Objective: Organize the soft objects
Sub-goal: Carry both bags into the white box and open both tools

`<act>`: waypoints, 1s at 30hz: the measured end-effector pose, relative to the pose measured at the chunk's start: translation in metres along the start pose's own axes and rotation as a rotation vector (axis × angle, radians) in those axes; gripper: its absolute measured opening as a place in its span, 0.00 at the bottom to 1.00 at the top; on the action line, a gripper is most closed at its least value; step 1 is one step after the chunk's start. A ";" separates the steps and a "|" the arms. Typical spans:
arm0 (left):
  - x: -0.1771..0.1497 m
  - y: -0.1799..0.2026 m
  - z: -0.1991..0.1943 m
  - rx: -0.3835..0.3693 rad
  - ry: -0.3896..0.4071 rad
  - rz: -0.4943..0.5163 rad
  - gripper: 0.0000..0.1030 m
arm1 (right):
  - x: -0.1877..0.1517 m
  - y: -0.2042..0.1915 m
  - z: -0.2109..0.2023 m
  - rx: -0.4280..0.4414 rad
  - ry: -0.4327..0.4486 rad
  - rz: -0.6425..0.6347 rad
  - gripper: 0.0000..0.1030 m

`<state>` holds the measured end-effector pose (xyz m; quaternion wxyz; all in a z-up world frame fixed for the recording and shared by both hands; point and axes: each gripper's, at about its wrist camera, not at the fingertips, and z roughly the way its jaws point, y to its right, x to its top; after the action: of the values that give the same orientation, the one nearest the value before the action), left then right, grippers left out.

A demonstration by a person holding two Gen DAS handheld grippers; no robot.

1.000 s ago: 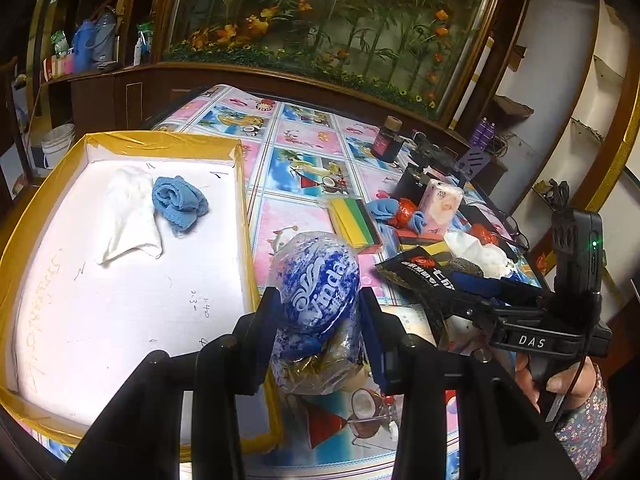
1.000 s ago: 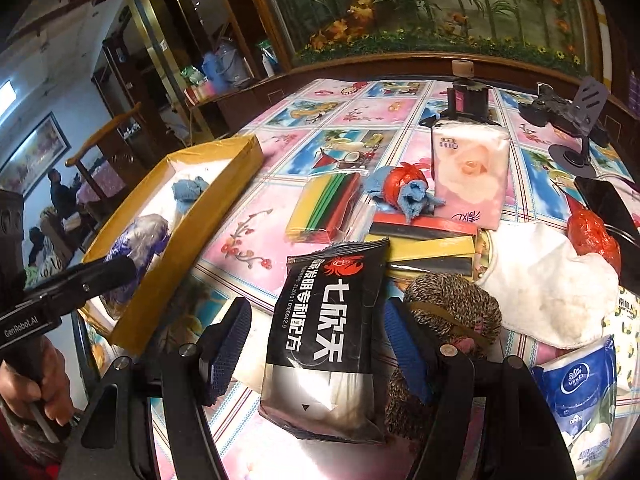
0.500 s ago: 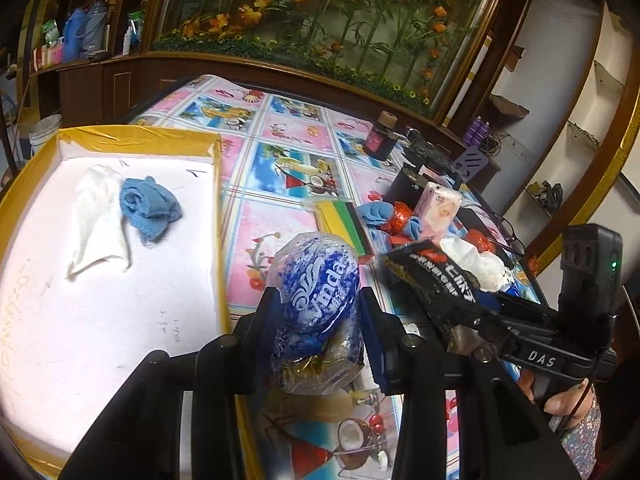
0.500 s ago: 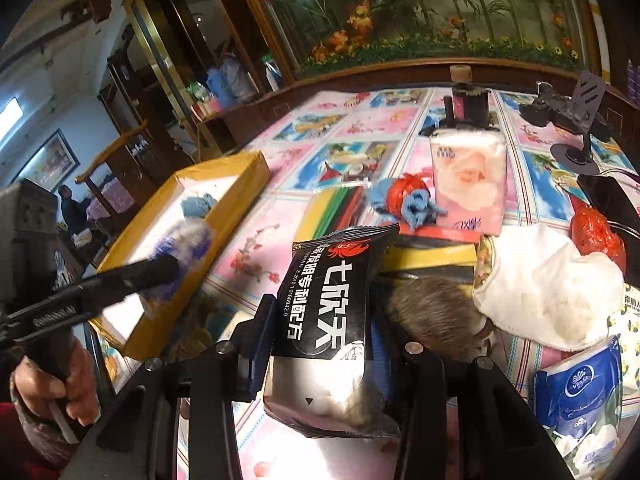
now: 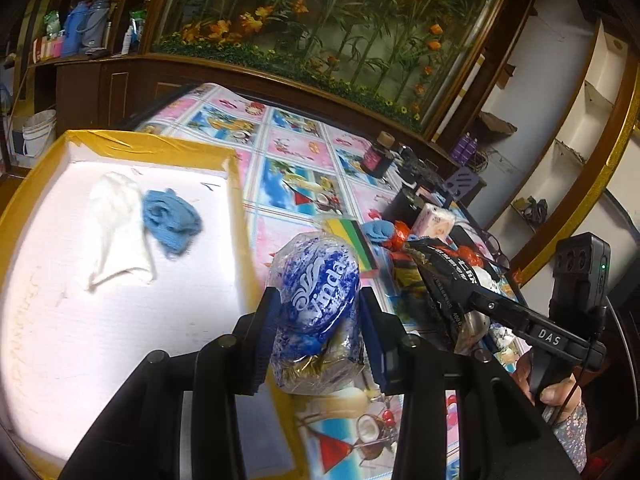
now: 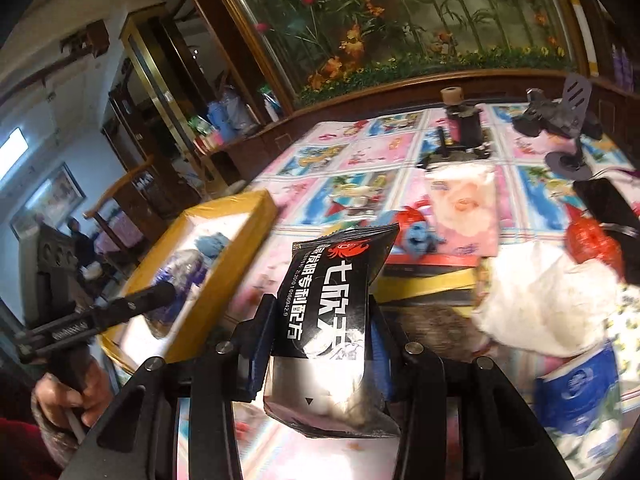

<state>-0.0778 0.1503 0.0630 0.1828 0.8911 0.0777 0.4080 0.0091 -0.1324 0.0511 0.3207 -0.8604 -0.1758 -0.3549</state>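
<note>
Left tool [image 5: 316, 316] pinches a soft, crinkly tissue pack [image 5: 316, 300]; right tool [image 6: 320, 344] squeezes a light, slippery black packet [image 6: 332, 312] mid-body.

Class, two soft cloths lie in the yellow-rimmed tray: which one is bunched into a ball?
The blue knitted cloth is bunched up; the white cloth beside it lies flat and spread out.

This is a lived-in home dining room. A table under a pink-and-blue cartoon-print plastic tablecloth [image 5: 304, 160] stands before a dark carved wooden cabinet [image 6: 248, 92] with a large flower-and-bamboo painted panel [image 5: 328, 20]. A framed picture [image 6: 48, 200] hangs on the wall.
</note>
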 end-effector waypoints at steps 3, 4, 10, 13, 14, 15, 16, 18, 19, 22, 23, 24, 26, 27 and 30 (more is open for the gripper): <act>0.006 -0.022 -0.020 0.036 0.037 -0.037 0.38 | 0.003 -0.025 0.010 0.079 0.004 0.027 0.44; 0.008 -0.030 -0.026 0.052 0.048 -0.049 0.38 | 0.004 -0.038 0.016 0.109 0.000 0.029 0.44; 0.013 -0.082 -0.054 0.146 0.091 -0.128 0.38 | 0.005 -0.111 0.048 0.211 -0.064 -0.038 0.44; 0.010 -0.104 -0.062 0.179 0.095 -0.167 0.38 | 0.004 -0.139 0.065 0.230 -0.092 -0.059 0.44; 0.008 -0.111 -0.064 0.189 0.095 -0.178 0.38 | 0.003 -0.145 0.070 0.237 -0.100 -0.068 0.44; 0.008 -0.116 -0.066 0.196 0.095 -0.185 0.38 | 0.002 -0.152 0.076 0.236 -0.106 -0.078 0.44; 0.007 -0.121 -0.067 0.204 0.094 -0.191 0.38 | 0.000 -0.160 0.083 0.226 -0.115 -0.092 0.44; 0.007 -0.129 -0.069 0.219 0.091 -0.197 0.38 | -0.004 -0.169 0.097 0.222 -0.137 -0.099 0.44; 0.007 -0.132 -0.069 0.227 0.088 -0.199 0.38 | -0.006 -0.172 0.105 0.221 -0.152 -0.095 0.44; 0.009 -0.139 -0.065 0.246 0.069 -0.195 0.38 | -0.012 -0.176 0.127 0.201 -0.194 -0.084 0.44; 0.010 -0.140 -0.063 0.250 0.058 -0.189 0.38 | -0.011 -0.175 0.134 0.193 -0.206 -0.081 0.44; 0.011 -0.141 -0.060 0.257 0.044 -0.184 0.38 | -0.010 -0.174 0.138 0.188 -0.216 -0.079 0.44; 0.012 -0.143 -0.054 0.264 0.022 -0.179 0.38 | -0.010 -0.176 0.146 0.180 -0.223 -0.084 0.44; 0.012 -0.143 -0.052 0.266 0.015 -0.179 0.38 | -0.010 -0.177 0.149 0.174 -0.224 -0.089 0.45; 0.010 -0.144 -0.046 0.263 0.005 -0.188 0.38 | -0.013 -0.178 0.153 0.162 -0.232 -0.111 0.45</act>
<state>-0.1044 0.2982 0.0415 0.1016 0.8951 0.2140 0.3776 -0.0177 0.1008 0.0349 0.3468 -0.8558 -0.2869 -0.2550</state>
